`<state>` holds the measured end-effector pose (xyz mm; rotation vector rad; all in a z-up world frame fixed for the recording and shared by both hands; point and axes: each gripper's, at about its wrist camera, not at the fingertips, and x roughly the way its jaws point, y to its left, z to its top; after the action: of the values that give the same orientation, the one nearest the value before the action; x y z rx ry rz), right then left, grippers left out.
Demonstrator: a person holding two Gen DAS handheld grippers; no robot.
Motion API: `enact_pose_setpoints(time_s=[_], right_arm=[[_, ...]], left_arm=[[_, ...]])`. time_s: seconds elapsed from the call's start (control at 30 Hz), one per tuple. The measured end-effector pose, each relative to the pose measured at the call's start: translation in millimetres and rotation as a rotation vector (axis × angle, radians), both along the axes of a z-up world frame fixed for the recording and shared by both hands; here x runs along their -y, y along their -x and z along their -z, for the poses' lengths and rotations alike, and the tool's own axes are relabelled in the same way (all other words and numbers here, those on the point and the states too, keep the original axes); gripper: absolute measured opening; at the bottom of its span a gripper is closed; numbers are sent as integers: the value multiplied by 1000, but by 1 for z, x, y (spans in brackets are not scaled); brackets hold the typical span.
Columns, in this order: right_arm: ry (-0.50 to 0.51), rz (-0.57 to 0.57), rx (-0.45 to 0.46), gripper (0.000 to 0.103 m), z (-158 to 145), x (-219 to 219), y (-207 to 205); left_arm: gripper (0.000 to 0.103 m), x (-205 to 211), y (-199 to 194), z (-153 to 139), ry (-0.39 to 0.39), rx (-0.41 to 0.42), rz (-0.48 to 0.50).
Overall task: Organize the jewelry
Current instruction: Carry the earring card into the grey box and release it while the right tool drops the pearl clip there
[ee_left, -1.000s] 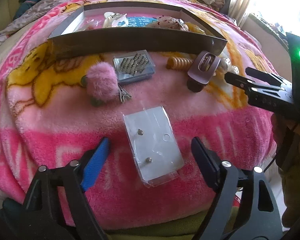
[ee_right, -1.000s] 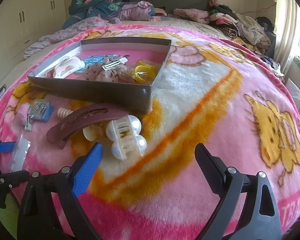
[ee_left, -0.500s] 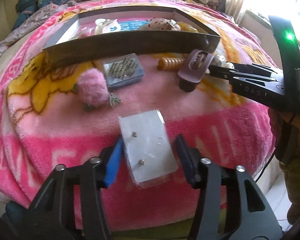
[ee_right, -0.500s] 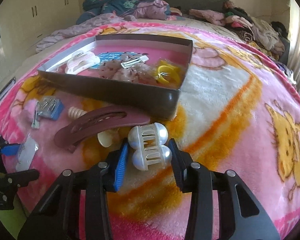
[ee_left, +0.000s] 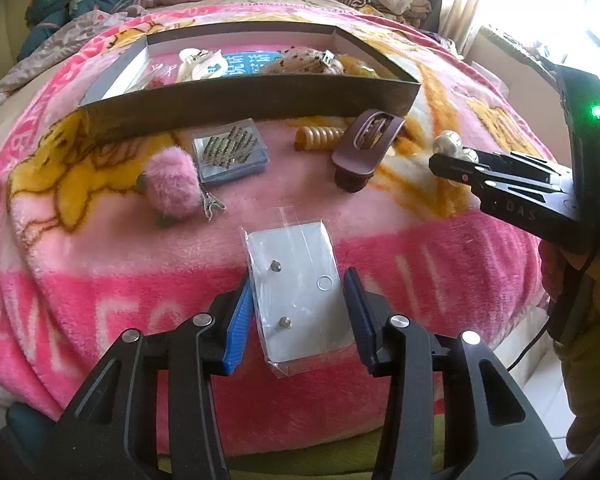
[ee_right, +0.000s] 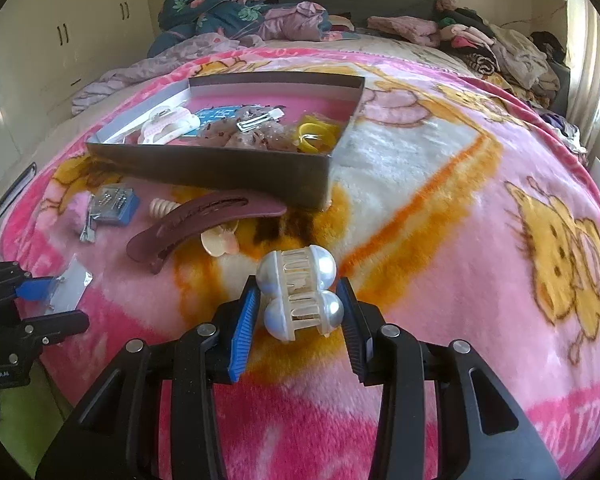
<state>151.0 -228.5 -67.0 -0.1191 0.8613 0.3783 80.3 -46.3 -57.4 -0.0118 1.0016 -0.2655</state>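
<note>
A clear packet holding a white earring card [ee_left: 300, 292] with two studs lies on the pink blanket near the bed's front edge. My left gripper [ee_left: 298, 280] is closing on it, its pads against the packet's two long sides; in the right wrist view this left gripper [ee_right: 60, 300] is at the far left with the packet [ee_right: 74, 286]. My right gripper [ee_right: 298, 286] is shut on a cream pearl claw clip [ee_right: 300, 296], also seen from the left wrist view [ee_left: 448, 142]. The open grey box [ee_right: 220, 168] holds several hair accessories.
In front of the box [ee_left: 252, 96] lie a maroon barrette [ee_left: 368, 144], a cream spiral hair tie [ee_left: 320, 136], a blue case of pins [ee_left: 230, 154] and a pink pompom clip [ee_left: 172, 184]. Piled clothes fill the bed's far end.
Both grippers went from wide open to closed: the left around the earring packet, the right around the pearl claw clip, which now sits slightly raised off the blanket.
</note>
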Motion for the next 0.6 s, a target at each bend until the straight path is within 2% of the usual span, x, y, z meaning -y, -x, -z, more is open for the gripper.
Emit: enact_pose_setpoints(time_s=[0.17,0.6], right_arm=[[-12,-5,9,37,-9,2,10],[-39,-89,67,37,-39,-29,23]], left_arm=[[35,0,2,-7,8,17,1],[35,-31,-4,-32,48,74,-86]])
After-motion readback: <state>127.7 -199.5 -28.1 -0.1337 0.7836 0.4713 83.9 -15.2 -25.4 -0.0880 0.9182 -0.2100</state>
